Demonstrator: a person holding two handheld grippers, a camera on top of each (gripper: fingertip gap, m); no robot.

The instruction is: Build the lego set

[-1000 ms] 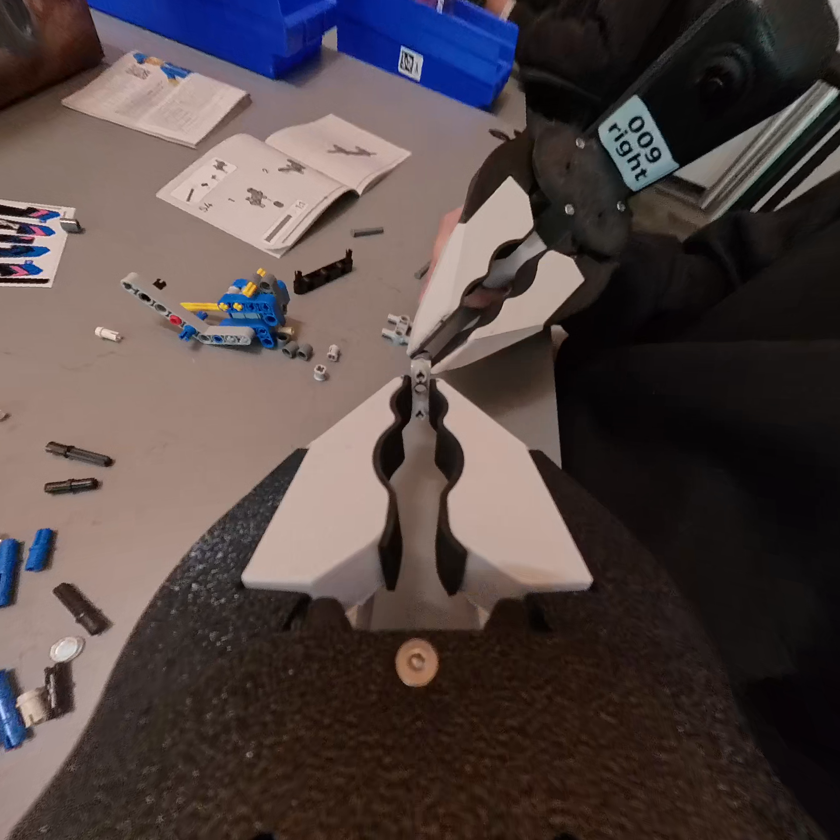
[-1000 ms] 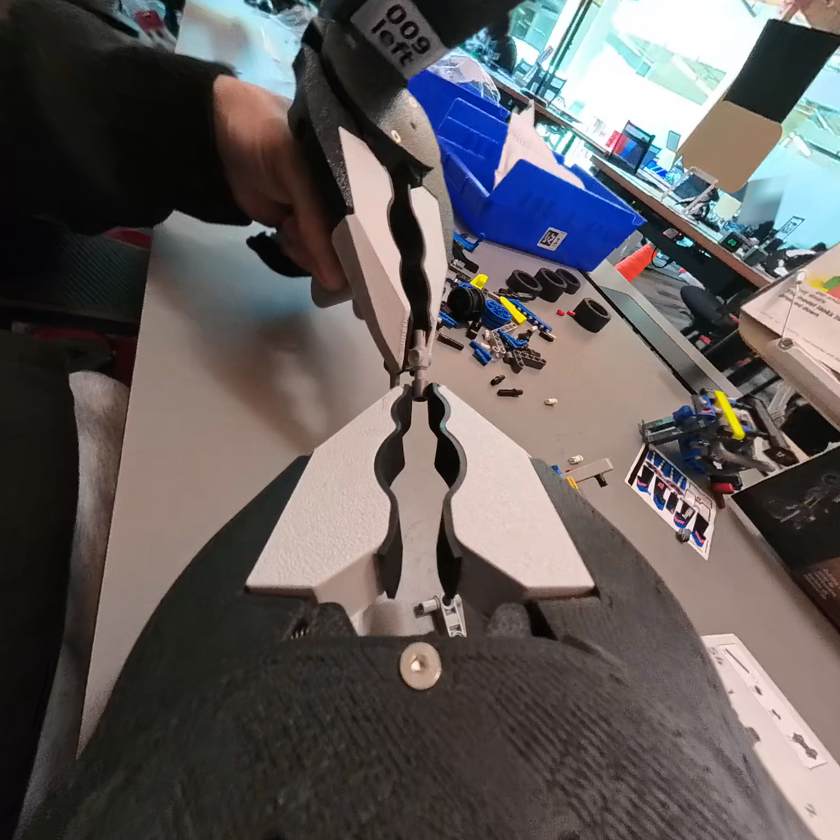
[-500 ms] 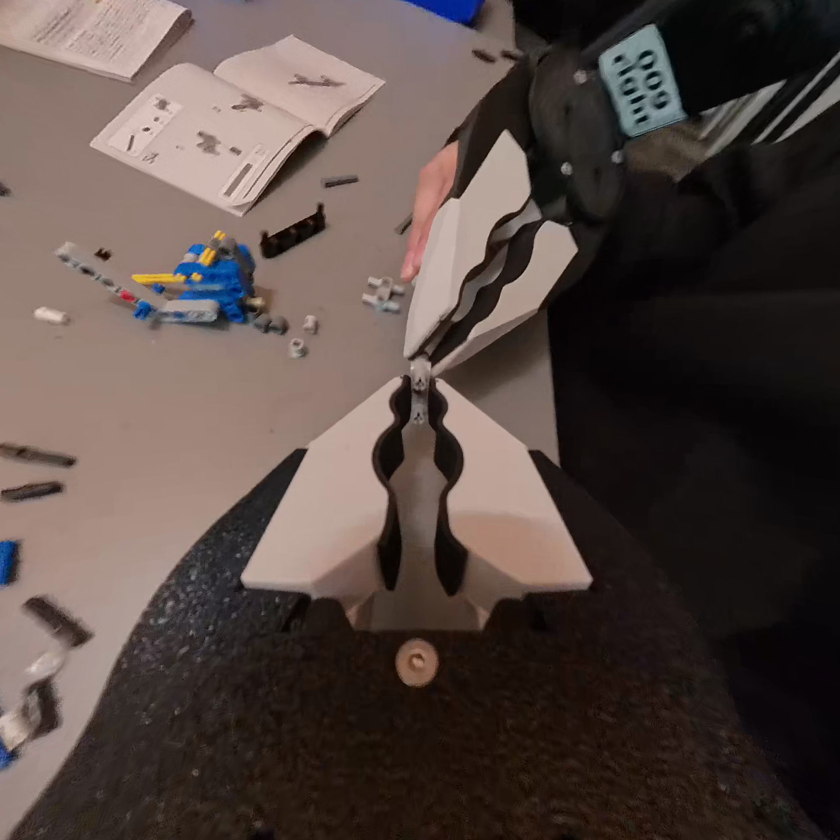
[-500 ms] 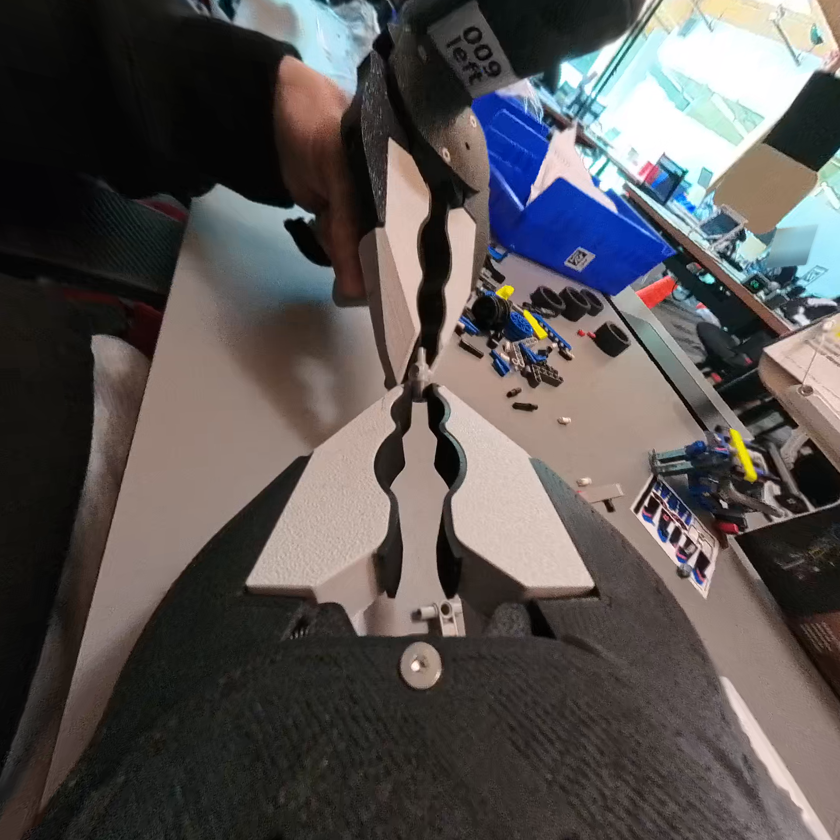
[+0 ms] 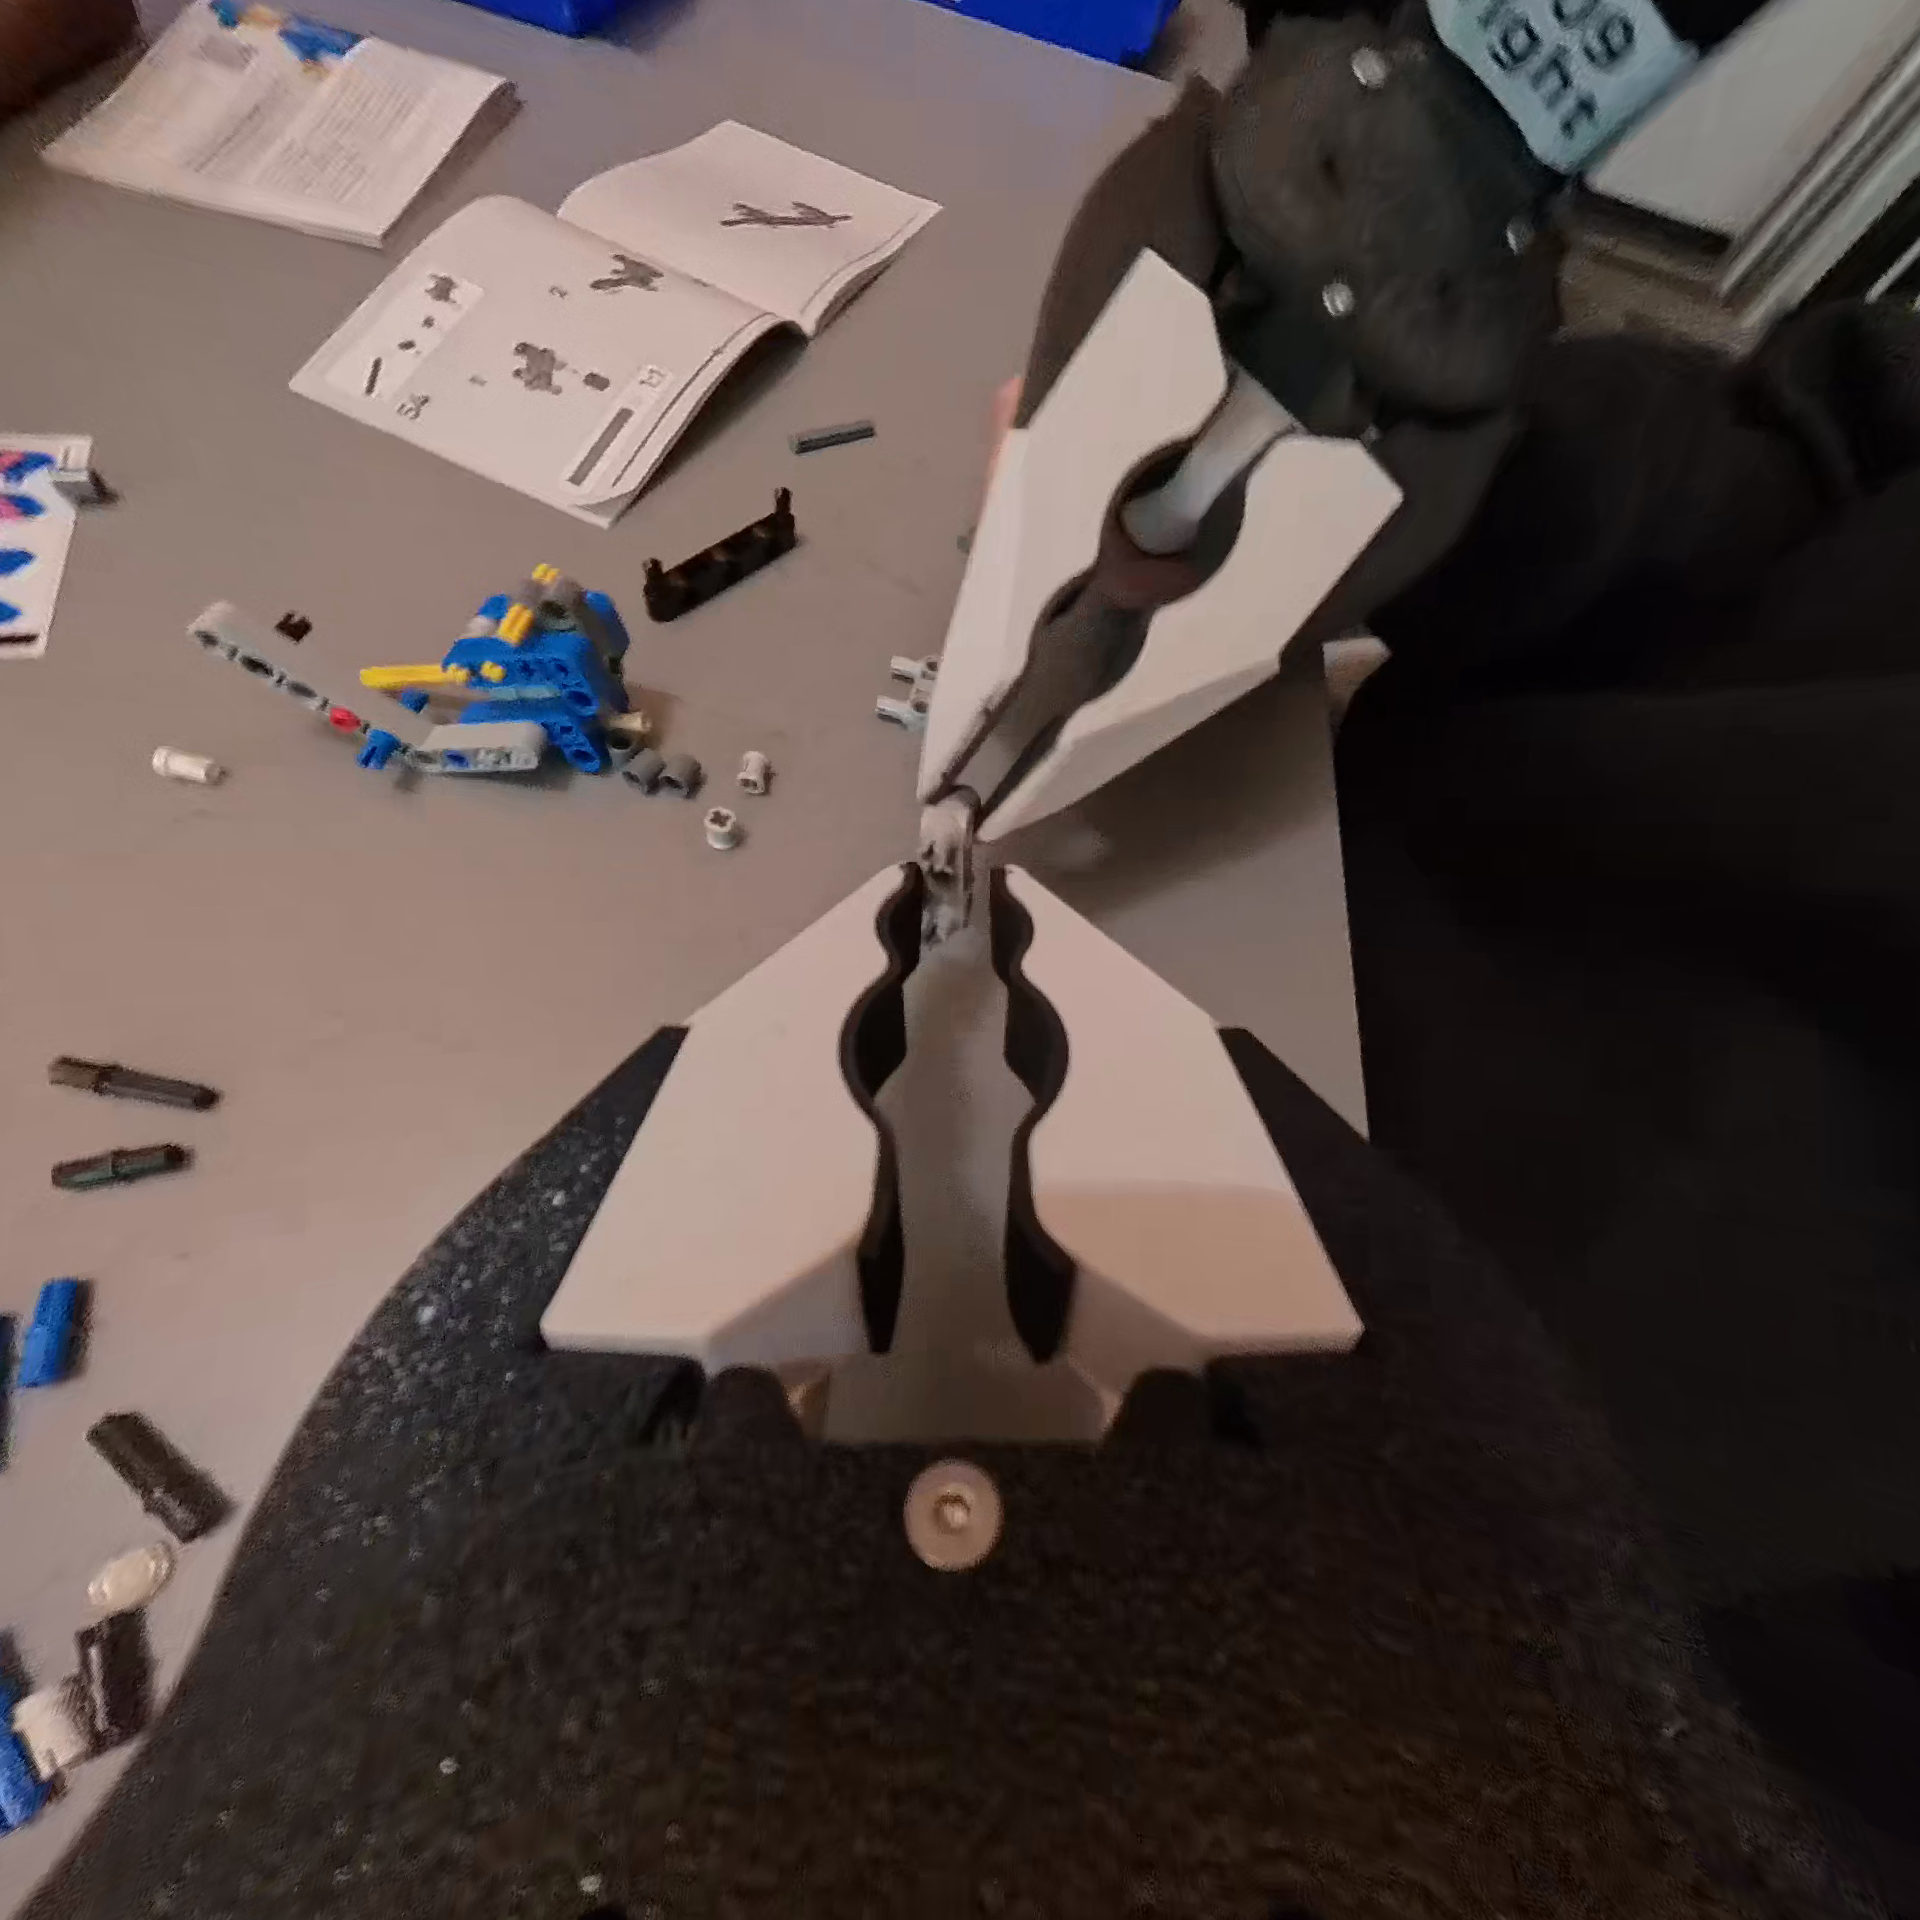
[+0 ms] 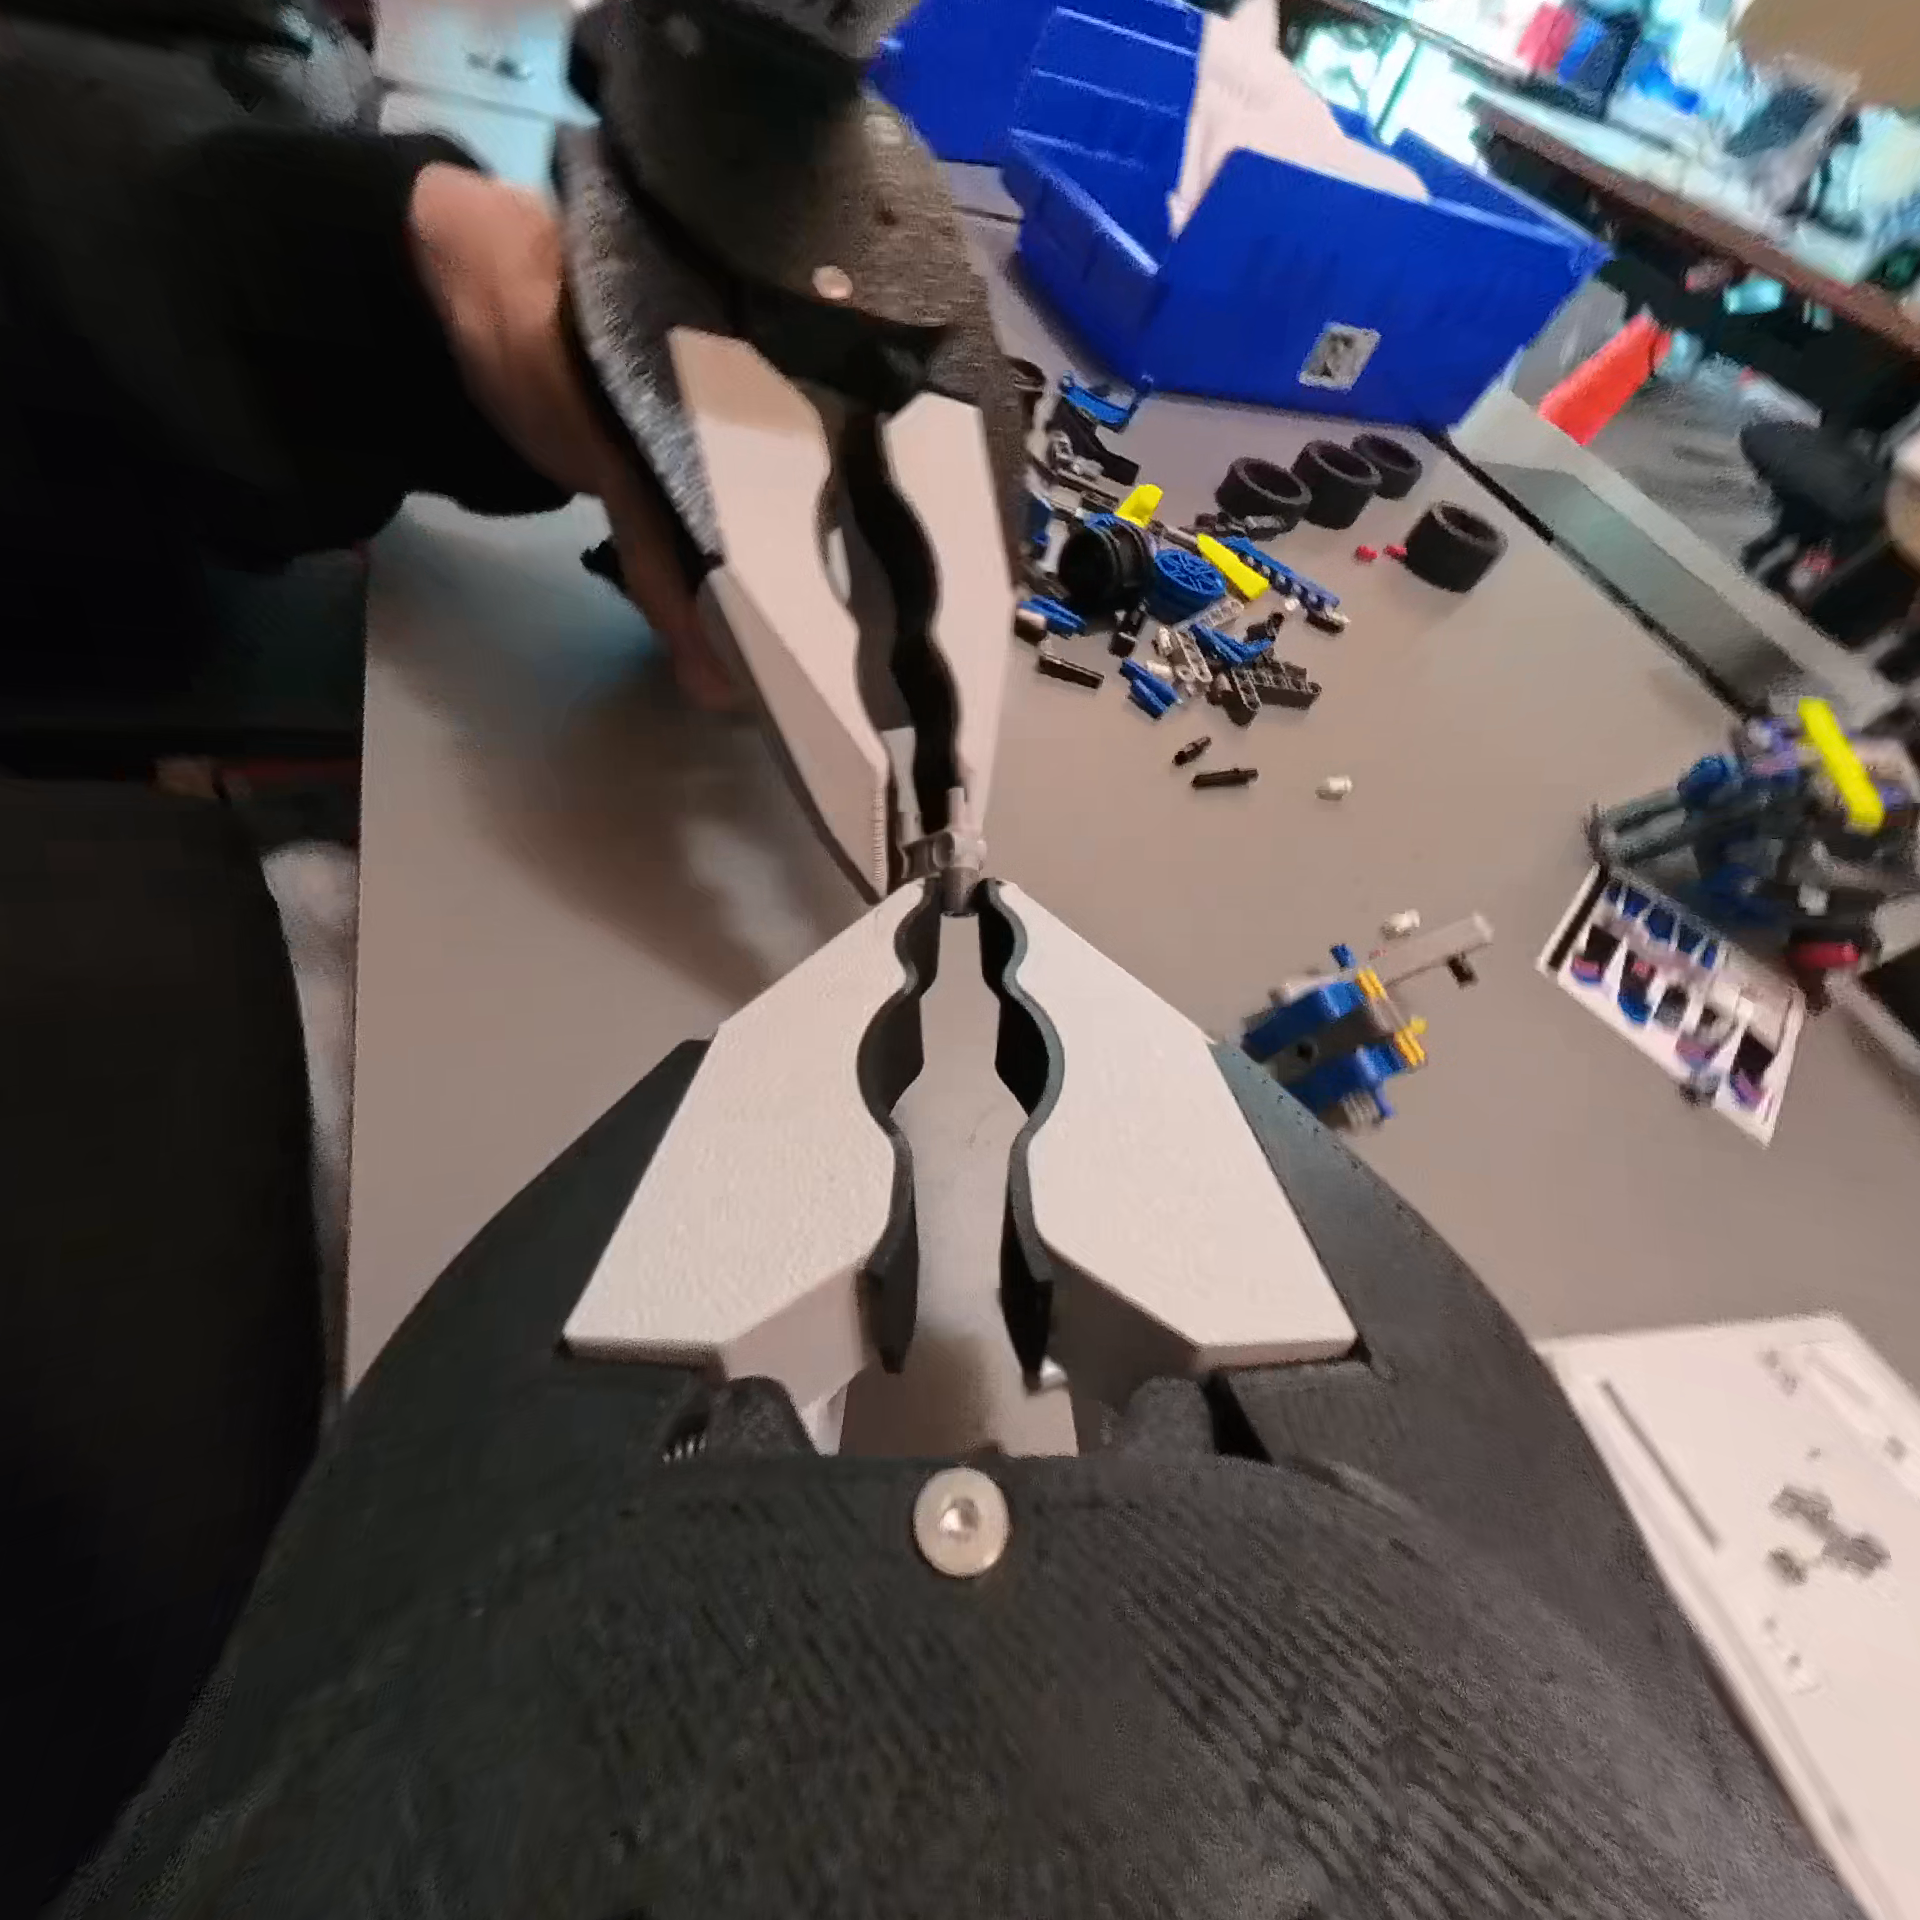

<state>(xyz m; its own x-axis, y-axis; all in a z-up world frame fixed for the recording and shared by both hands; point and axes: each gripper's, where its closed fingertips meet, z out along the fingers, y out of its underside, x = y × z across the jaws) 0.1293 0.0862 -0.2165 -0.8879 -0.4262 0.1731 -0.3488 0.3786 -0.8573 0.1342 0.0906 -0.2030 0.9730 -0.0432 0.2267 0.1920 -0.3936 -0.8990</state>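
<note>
Left gripper [image 5: 943,894] and right gripper [image 6: 951,896] meet tip to tip above the desk's [image 5: 436,935] near edge, each with jaws narrowed onto the same small grey lego connector [image 5: 945,868]. Blue subassembly [image 5: 530,675] lies mid-desk beside open instruction booklet [image 5: 613,332].

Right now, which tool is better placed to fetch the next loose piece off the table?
Neither is free: the left tool and right tool both pinch the small grey piece. I'd guess left, nearer the grey bushings.
</note>
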